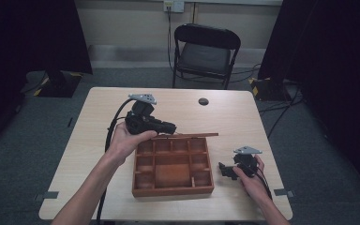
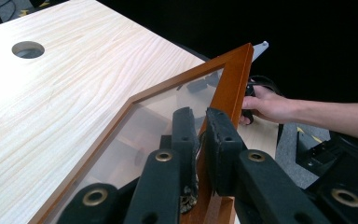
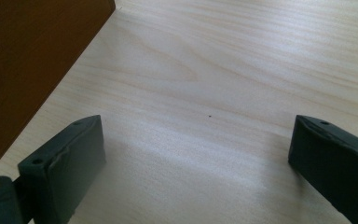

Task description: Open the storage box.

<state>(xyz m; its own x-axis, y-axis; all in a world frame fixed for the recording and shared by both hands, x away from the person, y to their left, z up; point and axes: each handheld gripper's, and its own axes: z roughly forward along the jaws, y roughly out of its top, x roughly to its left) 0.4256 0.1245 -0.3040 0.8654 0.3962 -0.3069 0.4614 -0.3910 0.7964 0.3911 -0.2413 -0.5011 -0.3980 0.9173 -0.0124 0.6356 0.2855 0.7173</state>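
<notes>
A: Left gripper (image 2: 200, 123) first: what is being pinched between its jaws?

B: A wooden frame edge of the lid (image 2: 230, 88) is being clamped there, with the jaws pressed in on both faces of it. In the left gripper view the clear pane is being seen through, and compartments are showing beneath it.

A: Why is the lid being held that way, raised at the far side?

B: By the look of it, the lid is being kept up off the box (image 1: 173, 166), probably so that the compartments are left open from above. In the high view it is being held level along the box's far rim, edge-on to the camera.

A: And where is the box being kept?

B: On the table (image 1: 98, 112), on the near half, between the two hands, with its front wall close to the near edge.

A: Is anything being gripped by the right gripper (image 3: 196, 154)?

B: Nothing; its jaws are being held spread wide over bare tabletop, just beside the box's right wall (image 3: 32, 60). It is judged to be waiting there, low and ready, perhaps to steady the box.

A: Anything farther off being touched?

B: No. The round hole (image 1: 203, 101) in the table and the chair (image 1: 206, 51) beyond are being left alone.
</notes>
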